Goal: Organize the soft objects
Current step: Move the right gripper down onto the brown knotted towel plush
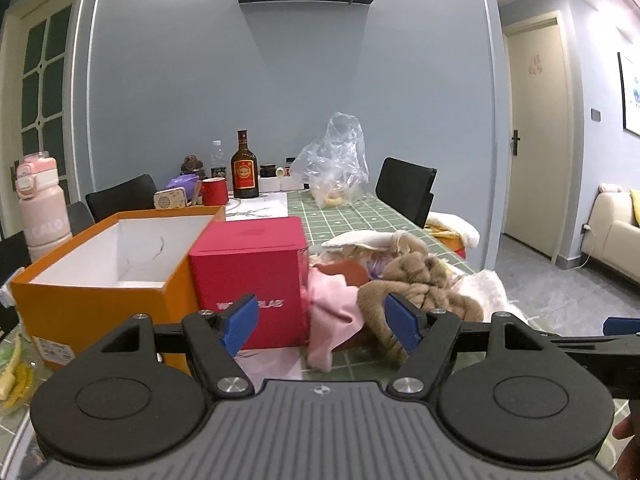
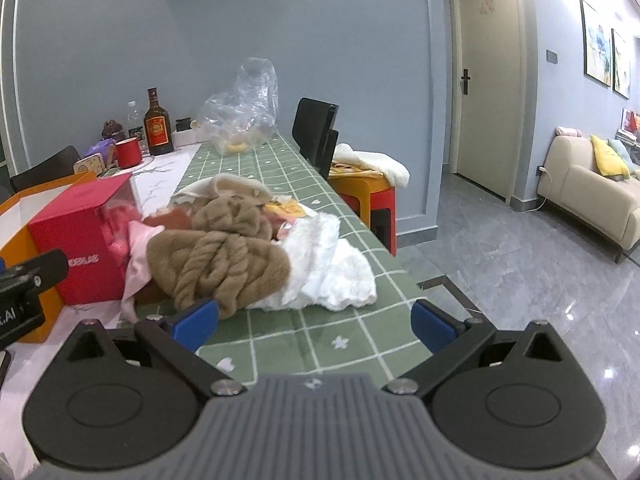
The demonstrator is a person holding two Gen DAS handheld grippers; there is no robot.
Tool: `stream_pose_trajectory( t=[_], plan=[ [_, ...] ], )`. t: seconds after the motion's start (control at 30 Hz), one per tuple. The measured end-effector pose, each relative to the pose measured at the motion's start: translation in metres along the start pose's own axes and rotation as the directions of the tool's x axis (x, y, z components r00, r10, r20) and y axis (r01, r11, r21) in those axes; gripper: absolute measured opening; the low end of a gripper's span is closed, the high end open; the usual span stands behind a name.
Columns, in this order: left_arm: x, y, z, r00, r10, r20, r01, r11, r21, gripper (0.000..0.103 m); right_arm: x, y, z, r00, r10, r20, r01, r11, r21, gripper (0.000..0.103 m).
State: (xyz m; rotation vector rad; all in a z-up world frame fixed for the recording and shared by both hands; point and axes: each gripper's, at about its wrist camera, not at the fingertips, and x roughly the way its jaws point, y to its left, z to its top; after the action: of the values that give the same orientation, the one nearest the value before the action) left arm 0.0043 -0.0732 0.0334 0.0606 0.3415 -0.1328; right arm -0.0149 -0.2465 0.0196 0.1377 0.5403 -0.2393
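Both grippers hang just short of the heap of soft things on the green checked tablecloth [image 2: 280, 332], and neither has hold of anything. The left gripper [image 1: 322, 322] has its blue pads spread fairly wide, pointing at the seam where the pink cloth [image 1: 328, 312] meets the brown knitted piece [image 1: 416, 284]. The right gripper [image 2: 314, 322] is spread wider still, with bare tablecloth between its fingers; its left pad sits just beside the dangling brown edge [image 2: 224, 264], and the white fluffy cloth [image 2: 336, 276] lies just ahead.

The heap is a tangle: brown on top, white bunched along its right side, pink tucked under on the left against the red box [image 1: 248, 276]. Beside that stands the open orange box [image 1: 104, 276], white inside and apparently empty (I'd guess it is where these things belong, though nothing says so).

To do this pick well, I'd take one piece at a time, from the top. The brown knit looks thick and ropey, so a deep bite on one of its twisted folds should hold better than a nip at a loose edge. Lift slowly, since the pink or white cloth may drag along; the free gripper could pin the rest down. The red box stands close, so approaching from the open right side seems safer than squeezing in beside it.
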Motion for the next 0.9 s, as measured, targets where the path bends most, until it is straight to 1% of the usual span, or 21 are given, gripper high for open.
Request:
stream_pose_trajectory(
  t=[0.2, 0.33, 0.43, 0.53, 0.63, 0.7, 0.73, 0.77, 0.83, 0.87, 0.9],
  plan=[
    [0.021, -0.007, -0.001, 1.0, -0.024, 0.0, 0.024, 0.999, -0.032, 0.085, 0.016, -0.008, 0.011, 1.0, -0.008, -0.004, 0.008, 1.0, -0.005, 0.101],
    [0.042, -0.012, -0.016, 1.0, -0.005, 0.003, 0.005, 1.0, -0.02, 0.086, 0.036, -0.006, 0.012, 0.999, -0.041, -0.022, 0.04, 0.999, -0.036, 0.1],
    [0.049, -0.016, -0.026, 1.0, -0.021, 0.014, 0.022, 1.0, -0.021, 0.085, 0.048, -0.004, 0.011, 0.999, -0.023, -0.033, 0.021, 0.998, -0.06, 0.101],
    [0.054, -0.018, -0.035, 0.998, -0.061, 0.032, 0.061, 0.998, -0.01, 0.085, 0.055, -0.003, 0.011, 1.0, 0.005, -0.028, -0.006, 0.999, -0.036, 0.1],
    [0.057, -0.016, -0.043, 0.996, -0.061, 0.057, 0.062, 0.998, -0.002, 0.085, 0.061, 0.0, 0.012, 1.0, 0.019, -0.01, -0.019, 0.999, -0.039, 0.1],
    [0.06, -0.012, -0.042, 0.996, -0.081, 0.036, 0.081, 0.997, -0.011, 0.087, 0.064, 0.002, 0.012, 0.998, 0.066, -0.014, -0.066, 0.996, -0.052, 0.1],
    [0.061, -0.01, -0.042, 0.995, -0.097, 0.03, 0.098, 0.995, -0.023, 0.087, 0.066, 0.002, 0.014, 0.993, 0.114, -0.029, -0.116, 0.992, -0.044, 0.1],
    [0.063, -0.007, -0.041, 0.993, -0.113, 0.019, 0.113, 0.993, -0.037, 0.088, 0.068, 0.001, 0.016, 0.986, 0.16, -0.05, -0.161, 0.986, -0.03, 0.1],
    [0.068, -0.005, -0.041, 0.992, -0.124, -0.013, 0.123, 0.991, -0.055, 0.088, 0.075, 0.003, 0.024, 0.961, 0.26, -0.09, -0.261, 0.965, 0.003, 0.1],
    [0.071, -0.004, -0.042, 0.992, -0.124, -0.03, 0.122, 0.99, -0.065, 0.088, 0.08, 0.005, 0.029, 0.949, 0.297, -0.108, -0.298, 0.955, 0.012, 0.1],
    [0.073, -0.002, -0.042, 0.991, -0.125, -0.044, 0.121, 0.99, -0.077, 0.088, 0.083, 0.009, 0.034, 0.944, 0.306, -0.124, -0.307, 0.952, 0.016, 0.1]
  ],
)
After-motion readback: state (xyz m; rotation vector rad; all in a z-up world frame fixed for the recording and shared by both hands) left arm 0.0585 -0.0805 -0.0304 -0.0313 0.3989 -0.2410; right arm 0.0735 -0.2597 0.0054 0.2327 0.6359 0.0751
